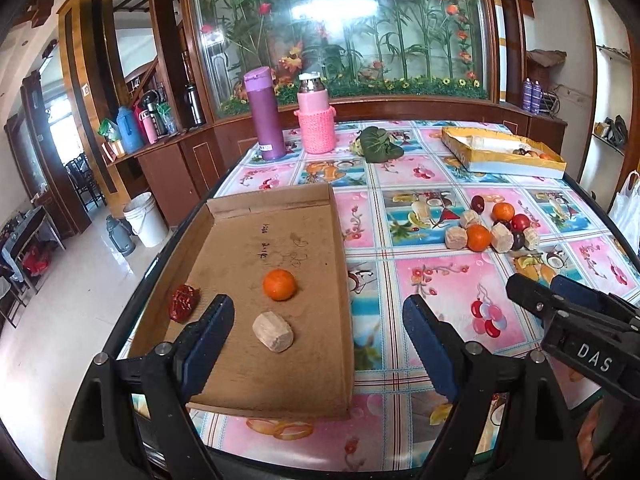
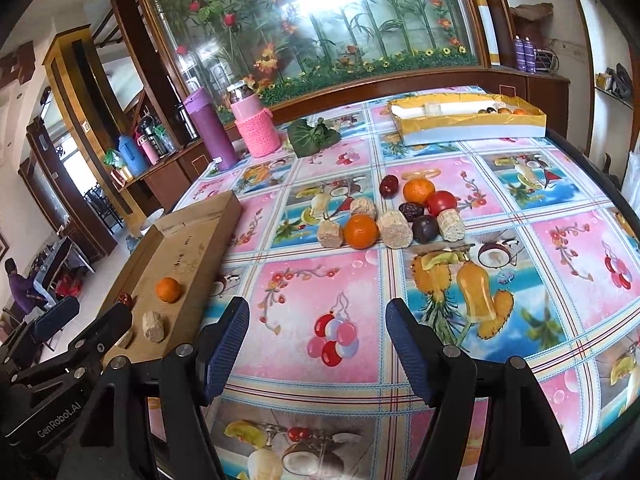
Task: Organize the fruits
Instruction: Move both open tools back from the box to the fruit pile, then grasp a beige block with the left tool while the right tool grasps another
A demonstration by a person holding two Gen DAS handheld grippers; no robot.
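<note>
Fruits [image 2: 400, 216] well beyond right claw [image 2: 318, 344]

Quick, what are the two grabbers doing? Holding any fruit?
Left gripper: open, holding nothing.
Right gripper: open, holding nothing.

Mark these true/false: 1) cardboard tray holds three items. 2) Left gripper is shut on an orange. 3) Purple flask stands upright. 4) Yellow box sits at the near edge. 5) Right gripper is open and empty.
1) True. The cardboard tray holds an orange, a red date and a beige chunk.
2) False. The left gripper is open, holding nothing; the orange lies free in the tray.
3) True. The purple flask stands upright beside the pink flask.
4) False. The yellow box sits at the far side.
5) True. The right gripper is open over bare tablecloth.
</note>
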